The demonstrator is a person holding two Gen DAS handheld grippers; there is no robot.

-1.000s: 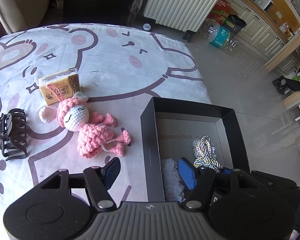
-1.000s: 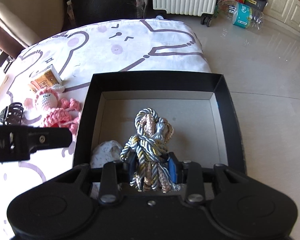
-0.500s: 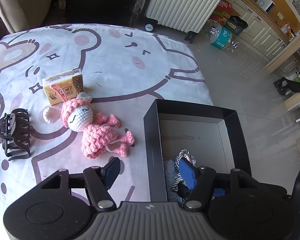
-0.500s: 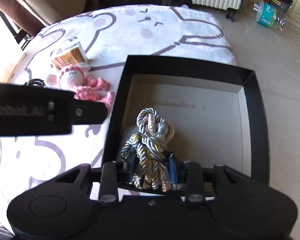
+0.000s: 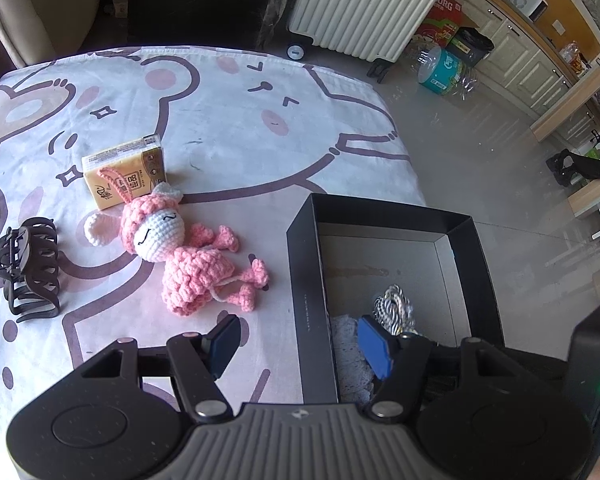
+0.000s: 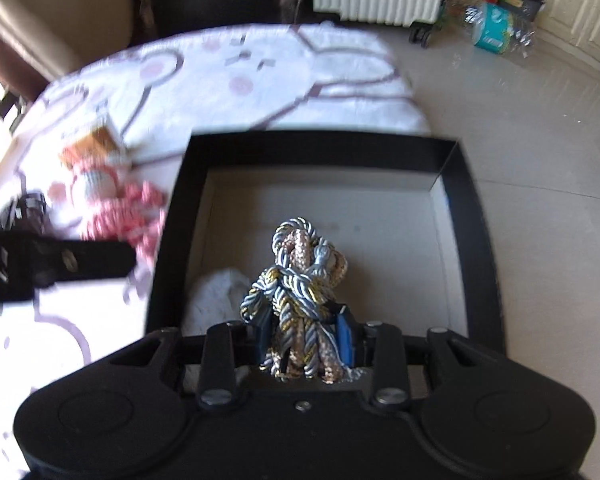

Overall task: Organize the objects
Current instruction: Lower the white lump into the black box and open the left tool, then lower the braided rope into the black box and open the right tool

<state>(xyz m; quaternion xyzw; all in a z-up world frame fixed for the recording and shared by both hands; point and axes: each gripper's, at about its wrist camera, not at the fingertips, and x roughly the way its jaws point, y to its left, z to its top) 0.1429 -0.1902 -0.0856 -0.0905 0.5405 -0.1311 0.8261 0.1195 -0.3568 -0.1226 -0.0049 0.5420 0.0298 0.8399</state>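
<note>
My right gripper [image 6: 304, 324] is shut on a braided rope bundle [image 6: 300, 272] of silver, gold and tan cords, held low inside the black box [image 6: 320, 144]. A white lace cloth [image 6: 216, 296] lies in the box's near left corner. My left gripper [image 5: 300, 342] is open and straddles the box's left wall [image 5: 308, 280], with one finger over the sheet and the other inside beside the rope [image 5: 394, 308]. On the sheet lie a pink crochet doll [image 5: 188, 256], a tan tissue pack [image 5: 124, 170] and a black hair claw [image 5: 28, 268].
The box sits at the right corner of a table under a white bear-print sheet [image 5: 220, 120]; the floor drops away beyond it. A white radiator [image 5: 364, 4] and a chair [image 5: 40, 20] stand behind the table. The right wrist view is motion-blurred.
My right gripper has shifted about over the box with the rope still in it, and its view is now blurred. The left gripper has kept its place.
</note>
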